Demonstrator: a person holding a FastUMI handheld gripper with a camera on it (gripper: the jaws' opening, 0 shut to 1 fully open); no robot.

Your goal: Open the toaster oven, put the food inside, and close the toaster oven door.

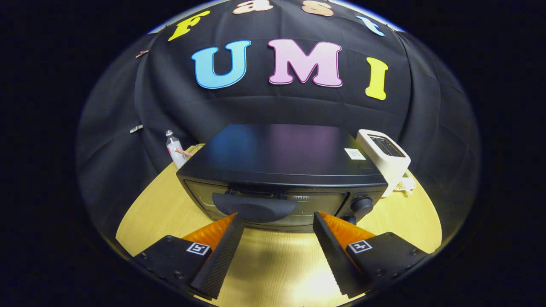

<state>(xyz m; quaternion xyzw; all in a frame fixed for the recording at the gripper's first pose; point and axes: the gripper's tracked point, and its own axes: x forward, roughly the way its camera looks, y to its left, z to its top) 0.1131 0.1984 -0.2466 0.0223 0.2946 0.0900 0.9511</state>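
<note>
A black toaster oven (281,157) stands on the wooden table (277,264), just ahead of my fingers. Its glass door (307,209) faces me, and its curved black handle (254,207) sits right at the tip of my left finger (222,256). The door looks barely ajar at its top edge. My gripper (277,218) is open, its two black ribbed fingers spread wide with bare table between them. The right fingertip (332,251) is just below the door, left of the oven's knobs (361,204). I see no food.
A white two-slot toaster (384,157) stands against the oven's right side. A small clear bottle (175,150) stands behind the oven's left corner. Black cloth walls close in behind. Bare tabletop lies to the oven's left and right.
</note>
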